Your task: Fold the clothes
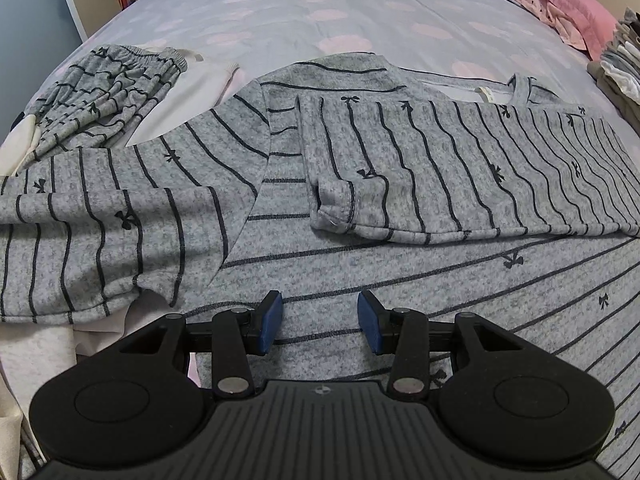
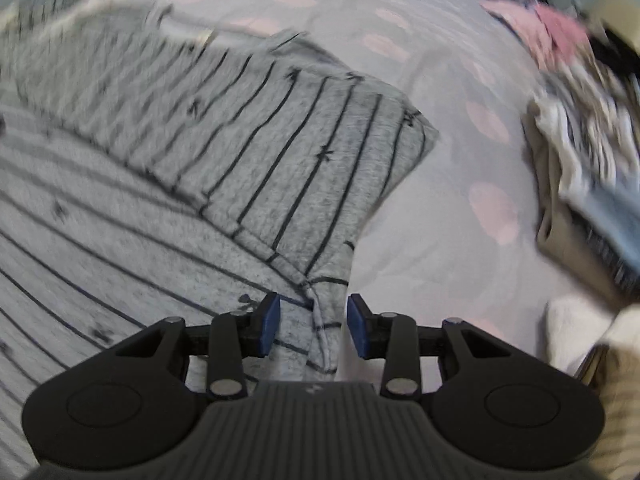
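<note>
- My left gripper [image 1: 320, 320] hovers released over the soft, floppy striped top [image 1: 460, 272].
- My right gripper [image 2: 313, 326], unclenched, straddles its side edge at lower centre; I'd pinch there.

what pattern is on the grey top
Thin dark stripes with small black bows on the grey top; clearest in the left wrist view.

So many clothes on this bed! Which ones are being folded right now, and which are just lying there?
Part of the job:
- grey striped top, spread out, one sleeve folded across it
- left gripper, open above its fabric
- right gripper, open at the top's side edge

Just lying about:
- matching striped trousers, crumpled
- pink pillow
- stack of folded clothes
- spotted bedsheet
</note>
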`<state>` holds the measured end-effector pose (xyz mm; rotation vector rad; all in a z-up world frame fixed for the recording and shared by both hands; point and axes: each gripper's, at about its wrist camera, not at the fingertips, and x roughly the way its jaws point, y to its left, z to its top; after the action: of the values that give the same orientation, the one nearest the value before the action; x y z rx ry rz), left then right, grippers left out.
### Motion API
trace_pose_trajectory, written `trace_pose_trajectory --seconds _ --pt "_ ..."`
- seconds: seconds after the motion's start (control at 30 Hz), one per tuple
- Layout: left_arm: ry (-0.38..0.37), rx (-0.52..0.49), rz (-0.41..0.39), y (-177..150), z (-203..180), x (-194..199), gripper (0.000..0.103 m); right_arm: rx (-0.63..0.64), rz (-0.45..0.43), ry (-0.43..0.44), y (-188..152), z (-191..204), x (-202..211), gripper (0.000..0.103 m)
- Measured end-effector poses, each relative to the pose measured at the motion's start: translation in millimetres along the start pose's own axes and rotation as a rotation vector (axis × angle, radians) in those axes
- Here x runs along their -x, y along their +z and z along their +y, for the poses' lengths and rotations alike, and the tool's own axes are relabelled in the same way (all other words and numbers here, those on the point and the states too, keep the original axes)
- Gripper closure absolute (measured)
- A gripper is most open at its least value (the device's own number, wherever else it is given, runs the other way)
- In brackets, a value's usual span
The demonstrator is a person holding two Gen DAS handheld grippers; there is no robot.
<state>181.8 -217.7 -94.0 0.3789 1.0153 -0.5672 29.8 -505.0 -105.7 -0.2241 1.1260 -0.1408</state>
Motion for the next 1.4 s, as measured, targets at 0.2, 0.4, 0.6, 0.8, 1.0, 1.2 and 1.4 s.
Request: trace_pose_trajectory --seconds 0.2,0.4,0.6,0.8,1.0,1.2,1.4 --pt "-0.005 0.004 -0.001 -0.8 3.0 0.1 0.064 0.089 -0.051 -0.131 2.4 18.8 -5.8 0.073" --pt "-0.006 0.021 0.008 -0.4 6.9 -0.3 0.064 0.068 -0.032 -0.155 2.8 8.9 -3.9 0.095" --pt "-0.007 0.026 0.010 -1.2 8.1 0.9 0.064 -0.089 0.054 -0.125 2.1 -21.2 -13.7 0.096" --pt "-0.090 0.062 -0.011 3.7 11.0 8.0 0.064 -0.082 0.117 -0.057 1.8 -24.3 -13.5 0.095" --pt "-0.174 0.132 -0.059 20.1 10.9 9.5 0.059 -0.207 0.109 0.039 6.1 -52.6 11.2 0.076" --pt "-0.128 0.213 -0.034 38.8 11.2 -11.8 0.062 -0.422 0.017 0.068 20.7 -80.7 28.1 0.072" --pt "-0.053 0.135 0.002 43.9 -1.9 -27.6 0.072 -0.637 -0.062 0.098 33.4 -119.0 7.9 0.072"
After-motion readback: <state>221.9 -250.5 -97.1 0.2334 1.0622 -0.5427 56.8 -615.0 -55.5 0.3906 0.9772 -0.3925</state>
